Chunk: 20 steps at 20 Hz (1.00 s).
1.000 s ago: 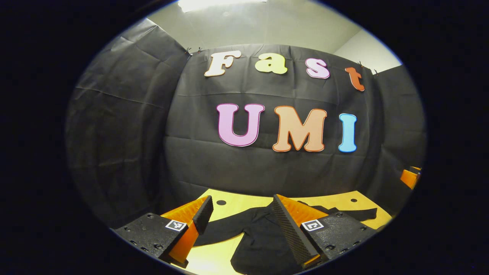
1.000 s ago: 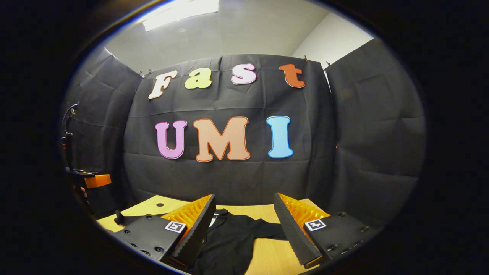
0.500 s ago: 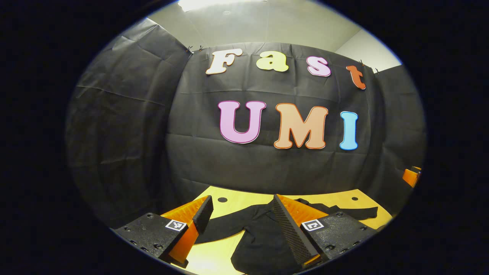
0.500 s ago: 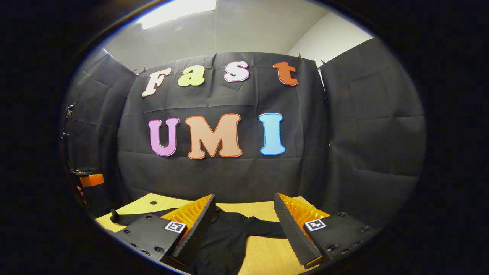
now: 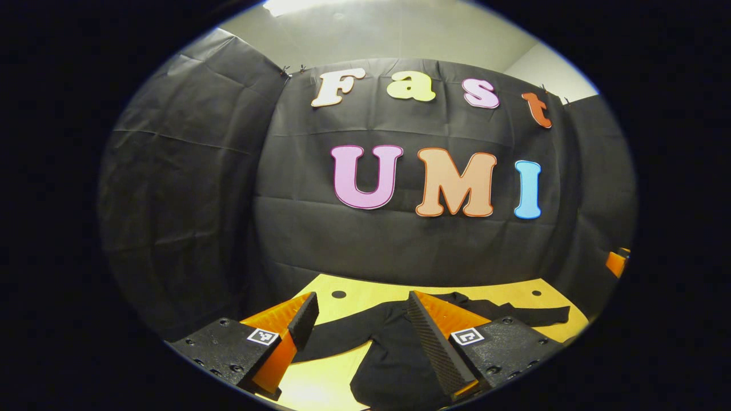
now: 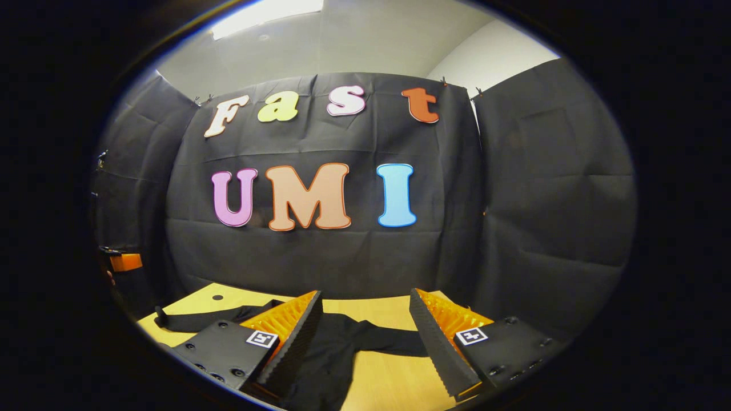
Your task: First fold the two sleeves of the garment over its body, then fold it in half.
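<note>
In the left gripper view the left gripper (image 5: pixel 360 319) hangs above the bench (image 5: pixel 365 299) with its fingers wide apart and nothing between them; the black garment (image 5: pixel 394 359) lies flat on the wood below, one sleeve (image 5: pixel 331 342) reaching toward the left finger, the other sleeve (image 5: pixel 537 315) stretched out past the right finger. In the right gripper view the right gripper (image 6: pixel 365 319) likewise stands wide open over the garment. Farther off, holes (image 5: pixel 338 294) mark the bench, and at the far left of the right gripper view the other gripper's body shows.

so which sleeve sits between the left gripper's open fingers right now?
The sleeve running out to the left in the left gripper view, framed by the left gripper. The other sleeve stretches away past the right finger, toward the table edge.
</note>
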Motion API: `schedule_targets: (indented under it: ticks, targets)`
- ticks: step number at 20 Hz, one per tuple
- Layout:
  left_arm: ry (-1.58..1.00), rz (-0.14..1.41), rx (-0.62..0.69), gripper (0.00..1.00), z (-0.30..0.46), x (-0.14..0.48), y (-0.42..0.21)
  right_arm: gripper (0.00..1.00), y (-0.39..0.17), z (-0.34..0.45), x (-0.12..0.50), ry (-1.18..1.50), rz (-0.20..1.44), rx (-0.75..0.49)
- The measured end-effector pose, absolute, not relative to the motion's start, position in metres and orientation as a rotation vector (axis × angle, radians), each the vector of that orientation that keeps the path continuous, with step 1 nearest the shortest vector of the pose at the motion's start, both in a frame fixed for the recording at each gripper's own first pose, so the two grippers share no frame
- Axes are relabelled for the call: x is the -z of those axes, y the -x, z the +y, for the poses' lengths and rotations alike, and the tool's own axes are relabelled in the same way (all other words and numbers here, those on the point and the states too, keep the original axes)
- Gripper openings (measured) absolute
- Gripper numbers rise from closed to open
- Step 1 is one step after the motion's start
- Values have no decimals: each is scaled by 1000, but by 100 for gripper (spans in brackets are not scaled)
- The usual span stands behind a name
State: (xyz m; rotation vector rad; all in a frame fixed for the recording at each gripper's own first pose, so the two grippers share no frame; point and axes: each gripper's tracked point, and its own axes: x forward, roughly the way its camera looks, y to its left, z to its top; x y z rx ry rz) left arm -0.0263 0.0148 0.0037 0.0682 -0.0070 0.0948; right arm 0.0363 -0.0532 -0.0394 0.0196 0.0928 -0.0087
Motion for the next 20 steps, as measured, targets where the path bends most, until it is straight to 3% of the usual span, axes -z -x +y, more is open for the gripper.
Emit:
schedule_targets:
  ticks: [10, 12, 20]
  targets:
    - [-116, 25, -174, 93, 25, -2, 22, 95, -116, -149, 97, -22, 199, 114]
    - [-124, 45, -206, 93, 30, 1, 22, 99, -131, -172, 118, -30, 231, 151]
    - [-133, 106, -282, 93, 27, 16, 18, 94, -198, -236, 230, -152, 433, 242]
